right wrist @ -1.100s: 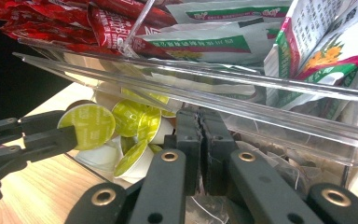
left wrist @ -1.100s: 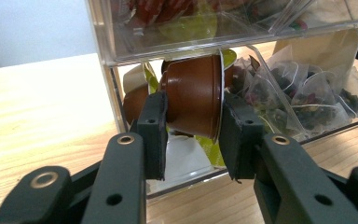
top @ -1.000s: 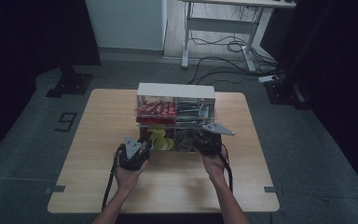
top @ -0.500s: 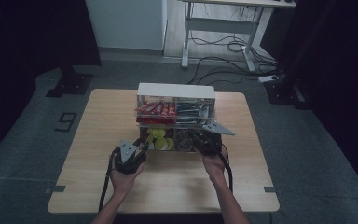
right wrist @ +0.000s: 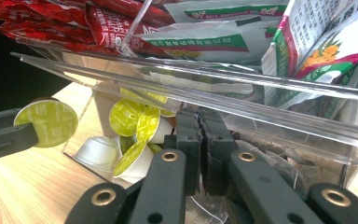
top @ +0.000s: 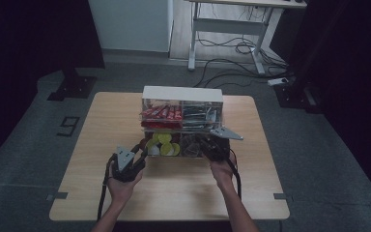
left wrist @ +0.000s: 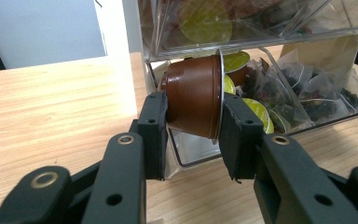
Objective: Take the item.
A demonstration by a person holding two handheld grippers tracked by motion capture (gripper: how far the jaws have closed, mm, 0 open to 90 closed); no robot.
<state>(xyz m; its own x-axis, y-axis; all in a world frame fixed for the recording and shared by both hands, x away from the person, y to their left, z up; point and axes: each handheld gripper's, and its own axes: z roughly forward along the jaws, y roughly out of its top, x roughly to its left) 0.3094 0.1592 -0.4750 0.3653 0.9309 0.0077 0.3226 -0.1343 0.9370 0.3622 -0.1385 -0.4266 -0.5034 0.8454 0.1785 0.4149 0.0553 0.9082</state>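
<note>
A clear two-tier organizer (top: pixel 182 94) stands mid-table. In the left gripper view my left gripper (left wrist: pixel 193 114) is shut on a brown coffee capsule (left wrist: pixel 193 95) with a green foil lid. It holds the capsule just outside the open lower-left bin of green-lidded capsules (left wrist: pixel 256 109). From above, the left gripper (top: pixel 139 151) sits at the organizer's front left corner. My right gripper (right wrist: pixel 199 135) is shut with its jaws pressed together at the front of the lower tier, under the clear shelf. In the high view the right gripper (top: pixel 204 143) sits by the lower-right bin.
The upper tier holds red packets (right wrist: pixel 98 23) on the left and white-green sachets (right wrist: pixel 205 44) on the right. Tea bags (left wrist: pixel 307 91) fill the lower-right bin. The wooden table (top: pixel 92 145) has bare room left, right and in front. Cables trail from both grippers.
My left gripper has drawn back a little to the left and toward the person, carrying the capsule away from the bin. The right gripper has stayed put.
</note>
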